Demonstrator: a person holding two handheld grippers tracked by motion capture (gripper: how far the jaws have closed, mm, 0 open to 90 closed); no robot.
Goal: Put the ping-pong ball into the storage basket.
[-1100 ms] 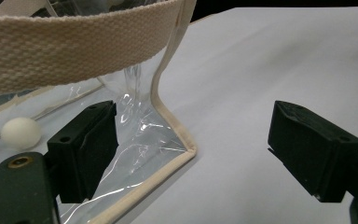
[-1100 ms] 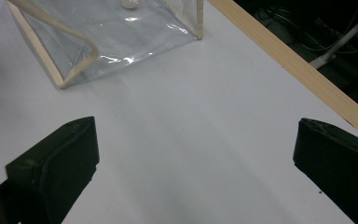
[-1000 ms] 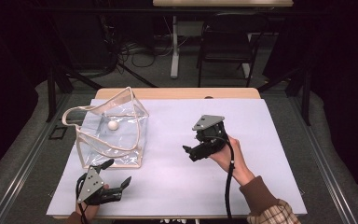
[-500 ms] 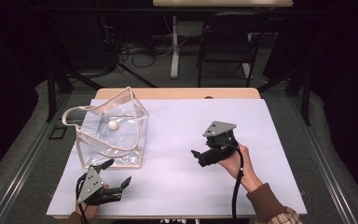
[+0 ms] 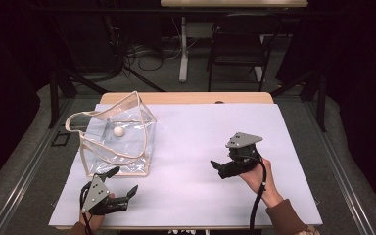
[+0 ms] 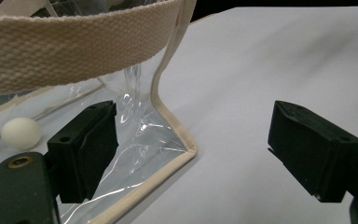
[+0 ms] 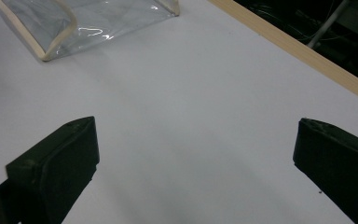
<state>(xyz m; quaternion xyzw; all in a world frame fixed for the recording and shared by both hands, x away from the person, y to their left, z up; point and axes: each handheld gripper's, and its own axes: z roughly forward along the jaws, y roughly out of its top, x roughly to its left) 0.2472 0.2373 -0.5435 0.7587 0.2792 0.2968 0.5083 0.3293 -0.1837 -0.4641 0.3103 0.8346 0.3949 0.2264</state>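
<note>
A clear plastic bag [image 5: 127,142] with beige trim and a looped strap stands on the left of the white table cover [image 5: 200,122]. A small white ball [image 5: 119,131] lies inside it. My left gripper [image 5: 123,181] is open just in front of the bag's near corner. In the left gripper view that bag corner [image 6: 170,126] sits between the spread jaws of the left gripper [image 6: 191,144], the ball [image 6: 21,133] shows through the plastic, and the strap [image 6: 74,46] crosses overhead. My right gripper [image 5: 218,170] is open over bare cover at right, pointing left toward the bag [image 7: 93,23].
The table's wooden far edge [image 5: 186,98] shows beyond the cover and runs diagonally as a wooden edge [image 7: 298,46] in the right gripper view. A black chair [image 5: 237,44] and a white table leg [image 5: 182,49] stand on the floor behind. Cables trail from both grippers.
My right gripper has drawn back toward the person and to the right, away from the bag. The left gripper, bag and ball have stayed put.
</note>
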